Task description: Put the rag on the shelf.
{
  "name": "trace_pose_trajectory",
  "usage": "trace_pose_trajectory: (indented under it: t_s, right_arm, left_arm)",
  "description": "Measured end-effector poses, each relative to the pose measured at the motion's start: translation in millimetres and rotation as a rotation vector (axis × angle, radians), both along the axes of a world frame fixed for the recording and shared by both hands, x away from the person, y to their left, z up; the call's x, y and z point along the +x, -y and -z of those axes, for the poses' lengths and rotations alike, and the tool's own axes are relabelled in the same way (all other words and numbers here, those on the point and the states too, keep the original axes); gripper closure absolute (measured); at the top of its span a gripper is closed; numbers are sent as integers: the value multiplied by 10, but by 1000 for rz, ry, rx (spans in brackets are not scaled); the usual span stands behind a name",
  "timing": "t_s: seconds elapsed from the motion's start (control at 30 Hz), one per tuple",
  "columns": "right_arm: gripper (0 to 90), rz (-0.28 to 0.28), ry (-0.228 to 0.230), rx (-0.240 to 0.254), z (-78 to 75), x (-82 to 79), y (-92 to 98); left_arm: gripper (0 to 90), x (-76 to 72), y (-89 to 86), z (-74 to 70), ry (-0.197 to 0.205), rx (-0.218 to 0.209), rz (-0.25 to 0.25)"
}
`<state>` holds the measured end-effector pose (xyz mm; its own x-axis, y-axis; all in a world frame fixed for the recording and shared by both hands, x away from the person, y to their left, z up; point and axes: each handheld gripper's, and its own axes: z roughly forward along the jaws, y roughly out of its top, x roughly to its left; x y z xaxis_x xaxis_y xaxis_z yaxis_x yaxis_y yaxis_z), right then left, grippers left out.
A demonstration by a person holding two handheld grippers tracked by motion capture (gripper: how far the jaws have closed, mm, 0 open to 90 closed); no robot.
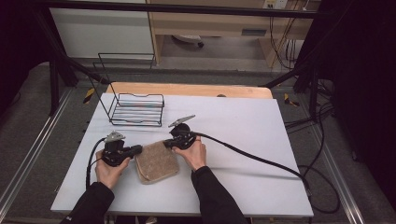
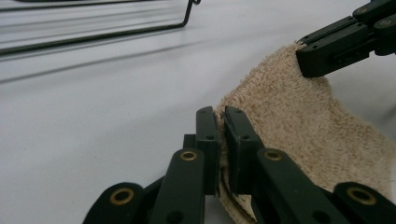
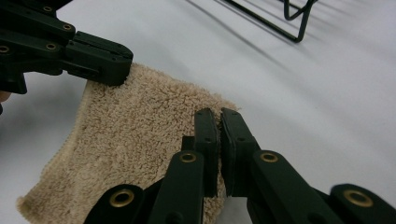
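Observation:
A folded beige towel lies on the white table in front of the person. My left gripper is shut on the towel's far left corner; in the left gripper view the black jaws pinch the cloth edge. My right gripper is shut on the far right corner, with its jaws closed over the terry edge. Each gripper view also shows the other gripper across the towel: the right gripper and the left gripper, both clamped on the cloth.
A black wire rack stands on the table behind the towel, toward the far left; its bars cross the top of the left gripper view. A thick cable runs from the right gripper off the table's right edge.

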<state>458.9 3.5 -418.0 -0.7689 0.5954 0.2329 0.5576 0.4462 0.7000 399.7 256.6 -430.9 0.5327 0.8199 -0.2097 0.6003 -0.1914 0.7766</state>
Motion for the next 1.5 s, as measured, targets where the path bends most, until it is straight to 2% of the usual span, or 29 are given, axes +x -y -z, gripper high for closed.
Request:
trace_pose_trajectory:
  t_s: [0.3,0.43,0.67,0.93,1.17,1.5]
  right_arm:
    - [864,-2,69,35,-171,-153,40]
    - [864,-6,115,47,-230,-220,60]
    - [865,-4,162,75,-341,-329,95]
    - [865,1,205,111,-447,-406,133]
    - [865,5,241,136,-516,-454,160]
    - [865,15,285,190,-613,-495,191]
  left_arm:
    - [845,-110,-21,-160,68,-22,9]
    - [845,-154,-21,-228,97,-27,11]
    - [846,-207,-27,-338,132,-43,13]
    - [848,-257,-26,-456,158,-51,22]
    - [847,-286,-9,-532,184,-34,25]
    - [847,-299,-25,-661,213,-58,29]
